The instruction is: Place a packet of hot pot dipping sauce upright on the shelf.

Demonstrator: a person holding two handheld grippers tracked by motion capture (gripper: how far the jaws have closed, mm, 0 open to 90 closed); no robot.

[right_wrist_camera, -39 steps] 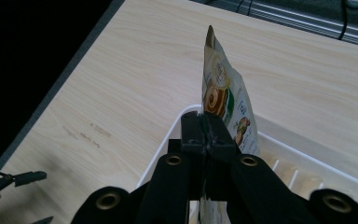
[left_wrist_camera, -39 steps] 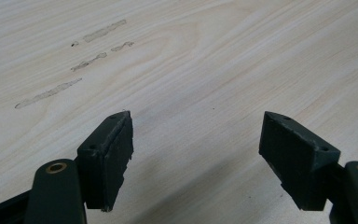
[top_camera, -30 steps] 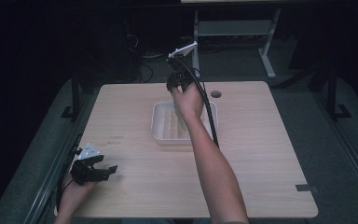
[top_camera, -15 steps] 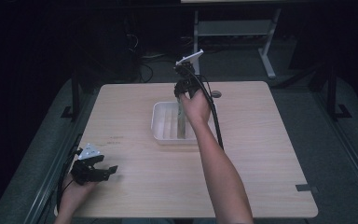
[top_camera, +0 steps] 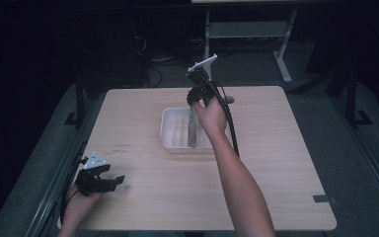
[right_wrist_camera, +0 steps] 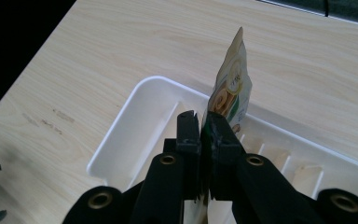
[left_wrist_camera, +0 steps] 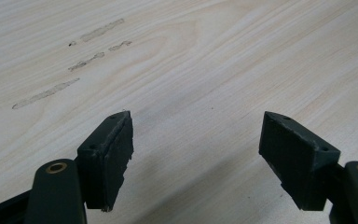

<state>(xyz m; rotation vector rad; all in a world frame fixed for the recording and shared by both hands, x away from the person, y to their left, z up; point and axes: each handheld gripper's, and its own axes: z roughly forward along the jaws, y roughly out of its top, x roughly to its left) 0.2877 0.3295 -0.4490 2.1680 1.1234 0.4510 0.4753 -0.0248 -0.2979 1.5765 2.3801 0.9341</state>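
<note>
1. Up close, the right gripper [right_wrist_camera: 204,128] has its black fingers clenched on a thin, flat printed packet [right_wrist_camera: 229,86], cream with a yellow swirl and a touch of green, glossy like foil or coated paper.
2. That packet stands on edge, its pointed top corner rising past the fingertips, its lower part pinched between them.
3. Below it sits a white, shallow, rectangular plastic tray [top_camera: 170,129] with rounded corners and low ribs across its floor; in the high view the packet [top_camera: 193,127] hangs down into the tray, near its right half.
4. Whether the packet's bottom edge touches the tray floor, I cannot tell.
5. Pale wood-grain laminate covers the tabletop [top_camera: 286,148], smooth, with a few dull smears near the left side.
6. Plenty of bare surface lies around the tray on all sides.
7. Well apart, at the near left corner, the left gripper [left_wrist_camera: 196,140] rests low over the wood, its blocky black fingers spread wide, nothing between them.
</note>
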